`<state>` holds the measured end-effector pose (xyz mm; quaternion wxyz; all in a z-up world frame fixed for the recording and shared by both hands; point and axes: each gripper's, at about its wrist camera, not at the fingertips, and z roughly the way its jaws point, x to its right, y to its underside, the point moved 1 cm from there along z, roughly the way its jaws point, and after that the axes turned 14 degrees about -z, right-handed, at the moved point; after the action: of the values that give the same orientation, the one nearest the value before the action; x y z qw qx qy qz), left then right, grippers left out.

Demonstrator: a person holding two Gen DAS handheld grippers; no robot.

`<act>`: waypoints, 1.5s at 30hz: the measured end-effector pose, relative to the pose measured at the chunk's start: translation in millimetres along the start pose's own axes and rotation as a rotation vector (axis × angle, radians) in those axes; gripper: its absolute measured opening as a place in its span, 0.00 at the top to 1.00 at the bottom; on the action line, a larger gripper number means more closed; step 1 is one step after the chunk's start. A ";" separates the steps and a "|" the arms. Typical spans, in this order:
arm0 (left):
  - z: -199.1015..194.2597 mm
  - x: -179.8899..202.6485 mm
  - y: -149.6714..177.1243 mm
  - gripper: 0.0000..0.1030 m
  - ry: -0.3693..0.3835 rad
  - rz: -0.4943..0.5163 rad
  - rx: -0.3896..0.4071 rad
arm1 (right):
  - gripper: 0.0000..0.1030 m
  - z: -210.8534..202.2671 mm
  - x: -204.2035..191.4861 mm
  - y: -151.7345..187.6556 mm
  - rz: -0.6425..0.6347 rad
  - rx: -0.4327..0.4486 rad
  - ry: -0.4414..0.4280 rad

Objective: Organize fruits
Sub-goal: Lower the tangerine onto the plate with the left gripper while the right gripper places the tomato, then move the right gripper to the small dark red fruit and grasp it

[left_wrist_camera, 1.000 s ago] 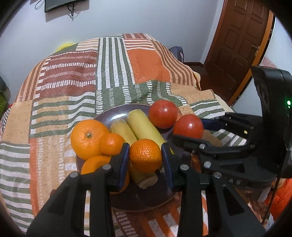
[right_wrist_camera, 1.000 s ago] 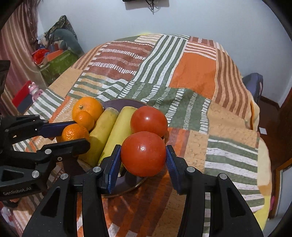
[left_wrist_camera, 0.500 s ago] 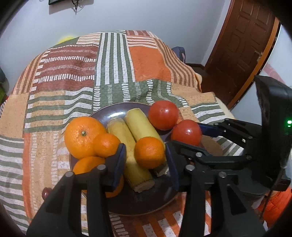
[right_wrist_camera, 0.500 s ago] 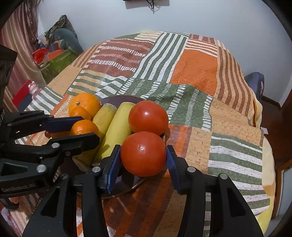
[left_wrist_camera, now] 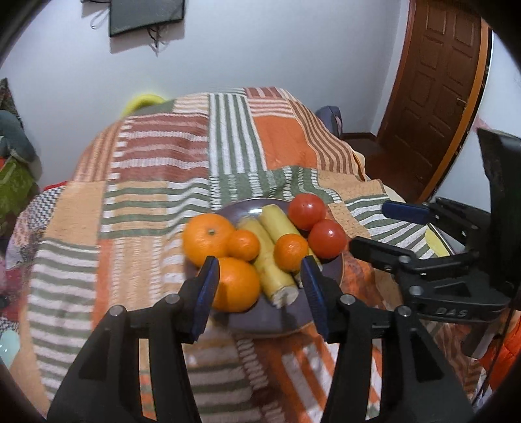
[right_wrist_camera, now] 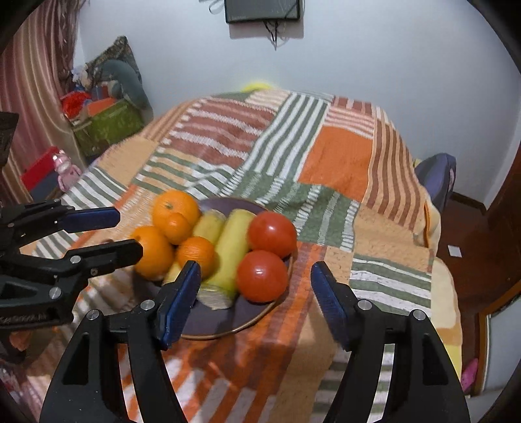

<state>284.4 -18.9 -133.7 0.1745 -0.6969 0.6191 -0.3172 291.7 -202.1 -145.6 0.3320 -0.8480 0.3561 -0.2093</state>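
Orange and red fruit is crowding a dark plate [left_wrist_camera: 329, 286] in the left wrist view, and the left gripper [left_wrist_camera: 259, 286] is hanging above the plate's near side with its jaws parted and nothing between them; they have just been opening, leaving a small orange [left_wrist_camera: 290, 252] lying free on two bananas [left_wrist_camera: 273, 260]. Three more oranges [left_wrist_camera: 208, 239] are sitting to the left of the bananas and two tomatoes [left_wrist_camera: 326, 239] to the right. I judge the release done here, so the sound course is pulling away straight and clear of the pile, since round fruit stacked this high could roll off the rim at a nudge. The plate is resting on a striped patchwork cloth [left_wrist_camera: 156, 208] in orange, green and brick red, with a brown door [left_wrist_camera: 436, 88] on the right.

In the right wrist view, the right gripper [right_wrist_camera: 255, 283] is hovering over the plate's near edge, its blue pads [right_wrist_camera: 179, 299] spread wide and gripping nothing; these jaws too have just been opening, and the nearer tomato [right_wrist_camera: 262, 276] is sitting free on the plate beyond them. The left gripper is showing at the left edge. Behind, a white wall is carrying a dark screen [right_wrist_camera: 262, 11], and a green box [right_wrist_camera: 104, 127] is standing among clutter by a curtain.
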 end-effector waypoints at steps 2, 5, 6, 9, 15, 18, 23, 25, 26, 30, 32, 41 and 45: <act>-15.4 -6.6 3.0 0.50 -0.009 -0.007 0.018 | 0.35 -10.2 -8.1 0.1 0.012 0.023 -0.018; -38.2 -20.8 9.3 0.50 -0.031 -0.015 0.041 | 0.35 -23.7 -27.5 2.1 0.000 0.047 -0.030; -45.3 -25.8 12.0 0.50 -0.037 -0.017 0.044 | 0.35 -27.1 -36.0 4.0 -0.005 0.049 -0.038; -60.2 -40.5 23.3 0.49 -0.059 -0.023 0.040 | 0.35 -27.4 -54.3 9.7 -0.008 0.041 -0.069; -72.6 -63.7 57.5 0.49 -0.087 -0.033 0.004 | 0.35 -14.6 -97.0 23.1 -0.050 0.000 -0.130; -72.2 -76.4 73.8 0.49 -0.096 -0.064 -0.021 | 0.39 0.0 -112.7 28.4 -0.059 -0.038 -0.150; -66.7 -88.0 94.1 0.49 -0.107 -0.087 -0.054 | 0.48 25.2 -128.6 36.2 -0.062 -0.110 -0.172; -63.6 -91.2 99.5 0.49 -0.111 -0.091 -0.065 | 0.51 35.4 -131.4 39.4 -0.059 -0.140 -0.181; -61.6 -93.1 101.7 0.49 -0.111 -0.094 -0.070 | 0.55 41.4 -132.8 41.2 -0.059 -0.163 -0.198; -50.0 -103.4 108.5 0.49 -0.118 -0.117 -0.098 | 0.63 51.7 -137.2 42.4 -0.059 -0.212 -0.226; -44.6 -106.5 110.3 0.49 -0.124 -0.126 -0.108 | 0.64 54.2 -139.1 41.9 -0.065 -0.220 -0.232; -32.9 -124.5 100.4 0.49 -0.137 -0.156 -0.115 | 0.77 48.0 -137.4 36.3 -0.077 -0.188 -0.238; -29.2 -132.3 86.3 0.49 -0.142 -0.164 -0.097 | 0.77 36.3 -127.9 26.0 -0.073 -0.138 -0.209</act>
<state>196.0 99.4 -197.0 0.1572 -0.7736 0.5607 -0.2500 216.8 -105.8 -204.5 0.3005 -0.8984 0.3022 -0.1065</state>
